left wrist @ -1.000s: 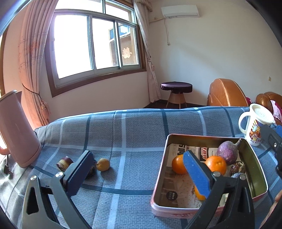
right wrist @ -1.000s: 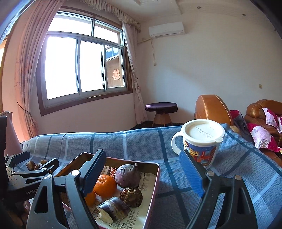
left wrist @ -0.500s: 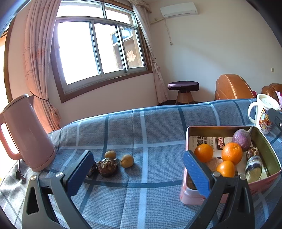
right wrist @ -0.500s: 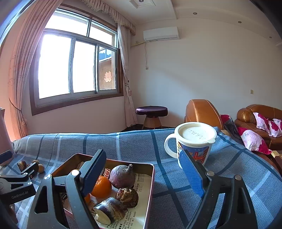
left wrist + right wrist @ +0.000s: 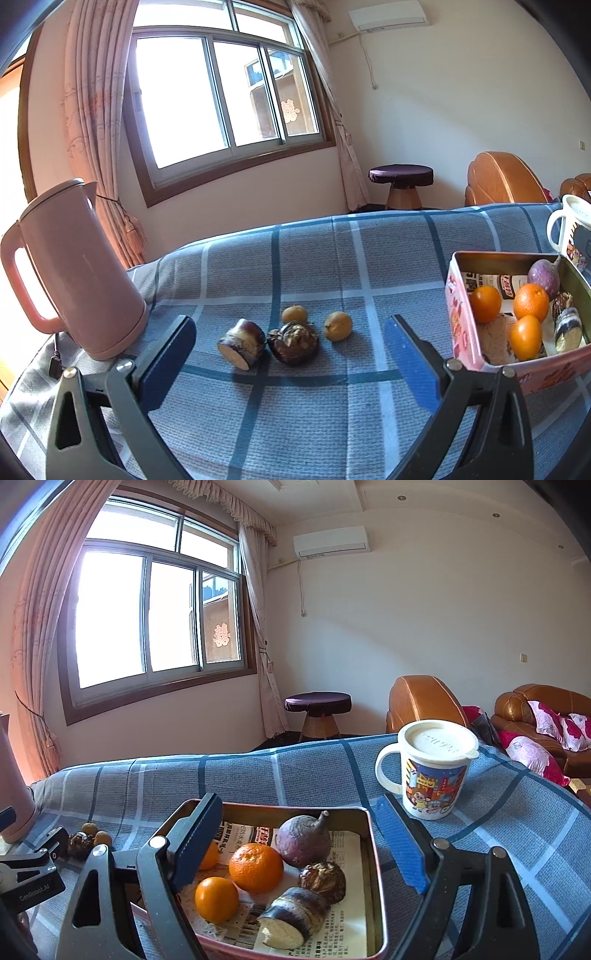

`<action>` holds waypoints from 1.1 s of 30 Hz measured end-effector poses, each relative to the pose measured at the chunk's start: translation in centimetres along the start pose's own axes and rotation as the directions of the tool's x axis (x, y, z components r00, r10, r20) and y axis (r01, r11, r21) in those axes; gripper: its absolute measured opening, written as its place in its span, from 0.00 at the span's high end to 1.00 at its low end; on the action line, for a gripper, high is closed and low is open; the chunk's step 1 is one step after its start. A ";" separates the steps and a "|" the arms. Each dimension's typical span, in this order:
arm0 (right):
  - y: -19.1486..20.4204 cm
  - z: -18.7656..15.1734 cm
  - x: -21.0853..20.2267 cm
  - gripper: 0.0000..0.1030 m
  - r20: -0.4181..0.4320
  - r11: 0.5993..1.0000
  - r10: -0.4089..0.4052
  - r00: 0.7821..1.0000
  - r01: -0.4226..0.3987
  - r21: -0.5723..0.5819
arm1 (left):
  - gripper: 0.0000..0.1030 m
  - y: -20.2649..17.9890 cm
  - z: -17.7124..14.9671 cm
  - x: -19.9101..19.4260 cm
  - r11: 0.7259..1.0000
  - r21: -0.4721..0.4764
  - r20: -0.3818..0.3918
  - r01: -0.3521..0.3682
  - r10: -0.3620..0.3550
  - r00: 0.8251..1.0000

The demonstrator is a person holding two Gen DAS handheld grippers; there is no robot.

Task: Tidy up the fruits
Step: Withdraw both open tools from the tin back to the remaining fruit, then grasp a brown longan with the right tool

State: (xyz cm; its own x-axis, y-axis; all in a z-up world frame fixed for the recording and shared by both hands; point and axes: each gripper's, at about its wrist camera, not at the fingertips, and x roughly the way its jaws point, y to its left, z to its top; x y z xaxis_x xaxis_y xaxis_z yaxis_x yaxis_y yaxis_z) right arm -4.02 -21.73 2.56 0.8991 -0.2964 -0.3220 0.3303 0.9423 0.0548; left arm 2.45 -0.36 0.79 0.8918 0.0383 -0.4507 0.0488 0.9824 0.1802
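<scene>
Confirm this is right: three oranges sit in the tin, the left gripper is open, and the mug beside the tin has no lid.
Wrong on the mug: the right wrist view shows a white lid on it. The rest holds: three oranges sit in the tin, and the left gripper is open.

The surface wears a blue-grey checked cloth. Straight ahead of the left hand-held gripper, four loose pieces lie close together on it: a cut purple chunk, a dark knobbly root, and two small yellowish fruits. A pink kettle stands to their left, a pink tin to the right, and a lidded mug beyond the tin.
</scene>
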 end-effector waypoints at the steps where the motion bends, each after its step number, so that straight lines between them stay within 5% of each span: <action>1: 0.6 0.0 0.1 0.16 -0.003 1.000 0.004 1.000 -0.004 -0.001 | 0.00 0.5 -0.1 0.1 1.000 -0.001 -0.002 -0.003 0.003 1.000; 13: 7.9 -0.5 0.7 0.16 -0.035 0.994 0.095 0.995 -0.097 -0.041 | 0.00 6.6 -0.5 2.4 0.996 -0.021 -0.029 -0.087 0.086 0.996; 20: 11.9 -1.0 1.0 0.16 -0.060 0.983 0.157 0.986 -0.162 -0.090 | 0.00 11.4 -1.0 4.2 0.981 -0.138 -0.098 -0.139 0.126 0.987; 33: 17.4 -1.6 3.3 0.16 -0.183 0.960 0.243 0.953 -0.263 -0.097 | 0.00 14.2 -1.5 6.1 0.950 -0.116 -0.159 -0.291 0.272 0.949</action>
State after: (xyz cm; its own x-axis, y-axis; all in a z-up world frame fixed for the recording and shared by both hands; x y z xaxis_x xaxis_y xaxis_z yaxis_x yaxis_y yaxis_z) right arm 4.25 -6.04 0.92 0.8840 -0.0252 -0.4669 0.0528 0.9975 0.0461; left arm 7.88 14.15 -0.73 0.7884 0.3322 -0.5178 -0.2656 0.9430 0.2005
